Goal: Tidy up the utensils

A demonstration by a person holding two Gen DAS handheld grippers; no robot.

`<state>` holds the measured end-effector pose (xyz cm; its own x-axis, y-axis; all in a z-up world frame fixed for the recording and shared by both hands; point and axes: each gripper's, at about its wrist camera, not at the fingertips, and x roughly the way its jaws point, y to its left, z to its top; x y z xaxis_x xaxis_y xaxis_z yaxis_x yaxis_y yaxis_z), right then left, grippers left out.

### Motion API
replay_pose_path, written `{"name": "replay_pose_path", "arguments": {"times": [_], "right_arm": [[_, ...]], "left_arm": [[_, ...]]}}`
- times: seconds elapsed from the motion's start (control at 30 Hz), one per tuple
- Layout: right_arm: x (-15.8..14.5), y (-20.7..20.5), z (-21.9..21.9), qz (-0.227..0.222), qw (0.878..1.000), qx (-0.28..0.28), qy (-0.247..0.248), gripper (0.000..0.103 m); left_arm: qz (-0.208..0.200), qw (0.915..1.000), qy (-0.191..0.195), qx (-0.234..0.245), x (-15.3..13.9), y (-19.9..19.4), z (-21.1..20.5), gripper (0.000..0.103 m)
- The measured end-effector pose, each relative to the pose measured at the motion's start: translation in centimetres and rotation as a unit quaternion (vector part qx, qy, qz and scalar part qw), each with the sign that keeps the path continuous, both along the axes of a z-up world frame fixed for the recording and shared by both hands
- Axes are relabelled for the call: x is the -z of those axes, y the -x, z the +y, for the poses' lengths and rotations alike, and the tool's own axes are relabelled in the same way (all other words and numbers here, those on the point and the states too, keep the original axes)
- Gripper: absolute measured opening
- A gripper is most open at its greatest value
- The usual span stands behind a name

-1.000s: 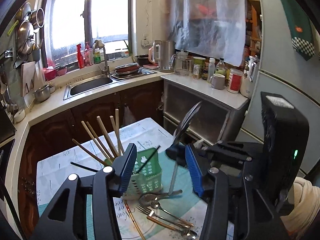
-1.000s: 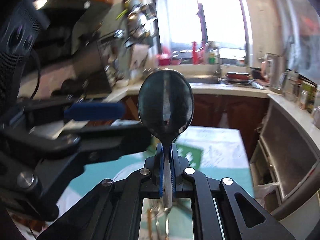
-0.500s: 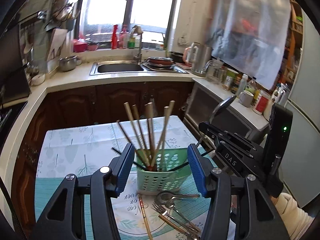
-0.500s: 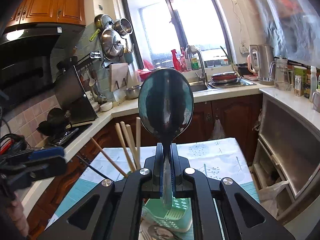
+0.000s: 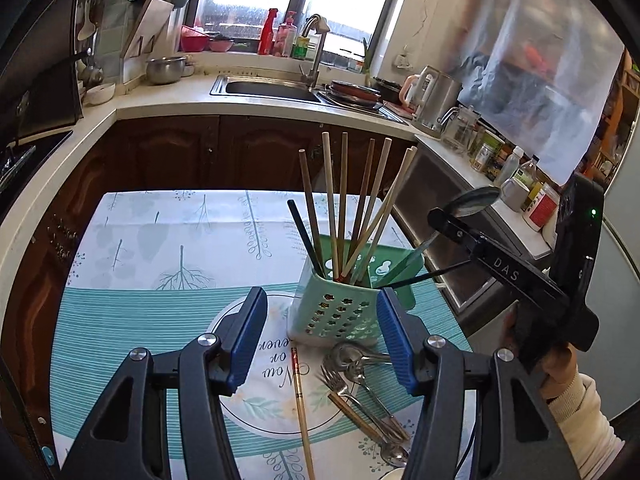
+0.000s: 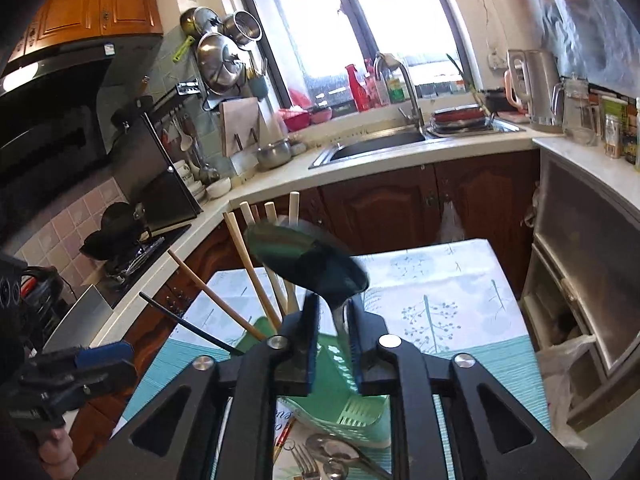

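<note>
A green slotted utensil holder [image 5: 340, 312] stands on the table with several chopsticks [image 5: 344, 204] upright in it. My left gripper [image 5: 320, 340] is open and empty, just in front of the holder. My right gripper [image 6: 334, 344] has parted its jaws; the metal spoon [image 6: 308, 264] sits loosely between them, tilted left, its handle down into the holder [image 6: 344, 400]. The right gripper [image 5: 472, 236] also shows at the right in the left wrist view, above the holder's right compartment. Forks and spoons [image 5: 360, 392] and one loose chopstick [image 5: 302, 412] lie on the placemat.
The table carries a teal and white tree-print cloth [image 5: 160, 240]. Behind it run dark cabinets, a counter with a sink [image 5: 268, 88] and a kettle [image 5: 436, 100]. A stove and hood [image 6: 60, 120] stand at left. A plastic bag [image 6: 560, 380] hangs at right.
The right gripper moved over the holder and opened its jaws; the spoon, upright before, now tips left and slides down. The left gripper swung round to face the holder.
</note>
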<state>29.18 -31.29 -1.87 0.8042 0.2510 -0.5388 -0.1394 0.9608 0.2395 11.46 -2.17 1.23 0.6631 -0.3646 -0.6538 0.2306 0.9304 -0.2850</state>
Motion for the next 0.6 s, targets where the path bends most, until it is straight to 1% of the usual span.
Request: {"name": "replay_pose_path", "arguments": {"times": [0.07, 0.1, 0.17, 0.3, 0.47, 0.6], "right_arm": [[0.1, -0.3, 0.3, 0.001, 1.000, -0.002, -0.001, 0.020], [-0.1, -0.4, 0.6, 0.001, 1.000, -0.006, -0.003, 0.023], [-0.5, 0.2, 1.1, -0.004, 1.000, -0.005, -0.002, 0.028], [-2.1, 0.5, 1.9, -0.015, 1.000, -0.013, -0.009, 0.033], [-3.4, 1.2, 2.0, -0.021, 0.999, -0.022, -0.018, 0.033], [-4.0, 3.2, 1.8, -0.017, 0.999, -0.026, -0.034, 0.033]], "left_arm": [[0.000, 1.0000, -0.001, 0.004, 0.0, 0.1, -0.3, 0.055], [-0.001, 1.0000, -0.002, 0.005, 0.1, 0.1, -0.4, 0.055], [-0.001, 1.0000, -0.004, 0.009, 0.1, 0.1, -0.6, 0.055], [0.002, 0.9999, -0.004, 0.012, 0.3, 0.2, -0.9, 0.055], [0.006, 0.9998, -0.004, 0.016, 0.4, 0.1, -1.2, 0.055], [0.006, 0.9997, -0.011, 0.019, 0.7, 0.4, -1.5, 0.055]]}}
